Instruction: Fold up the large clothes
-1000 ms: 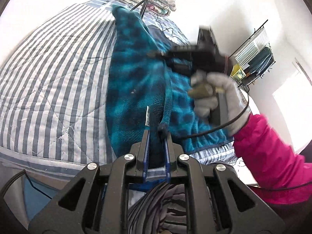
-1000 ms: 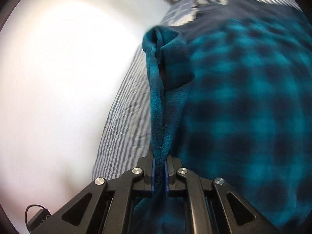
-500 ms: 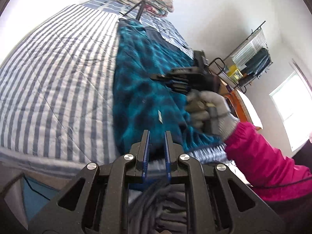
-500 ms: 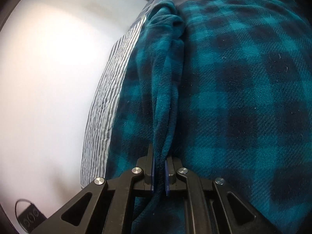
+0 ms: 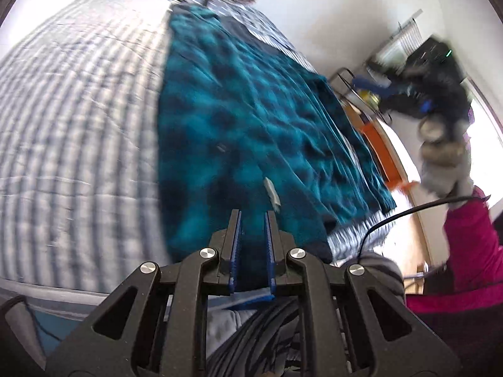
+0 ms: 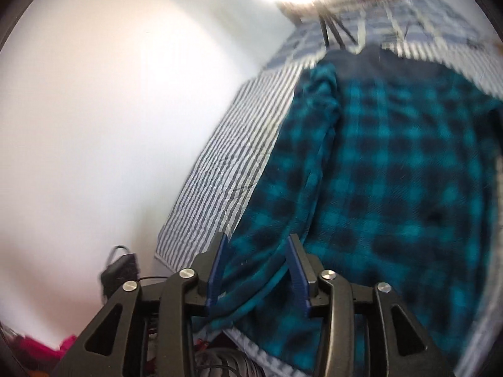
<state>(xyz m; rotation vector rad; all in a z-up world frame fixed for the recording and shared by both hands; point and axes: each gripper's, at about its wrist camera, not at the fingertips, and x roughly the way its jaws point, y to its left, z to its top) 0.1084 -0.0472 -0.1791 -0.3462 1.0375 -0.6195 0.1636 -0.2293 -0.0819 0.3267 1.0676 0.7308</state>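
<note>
Item: teal-and-black plaid fleece garment [image 5: 239, 132], large, lying along the striped quilt [image 5: 78, 119] of the bed and reaching its near edge, where a dark hem corner is hanging just over.

Progress, as judged: one lengthwise fold appears laid, a doubled edge running up the garment's left side in the right wrist view; the cross folds are still remaining, so the work looks to be in its early half.

Condition: fleece rumpled and rippled, not smoothed; a small white tag [image 5: 273, 195] is showing near the near edge; a navy panel is lying at the far end.

Left gripper [image 5: 253, 235]: jaws standing slightly apart, holding nothing, hovering over the near hem.

Right gripper [image 6: 256, 270]: jaws standing wide, gripping nothing; the folded edge is passing loosely between them.

Both views are blurring with motion.
</note>
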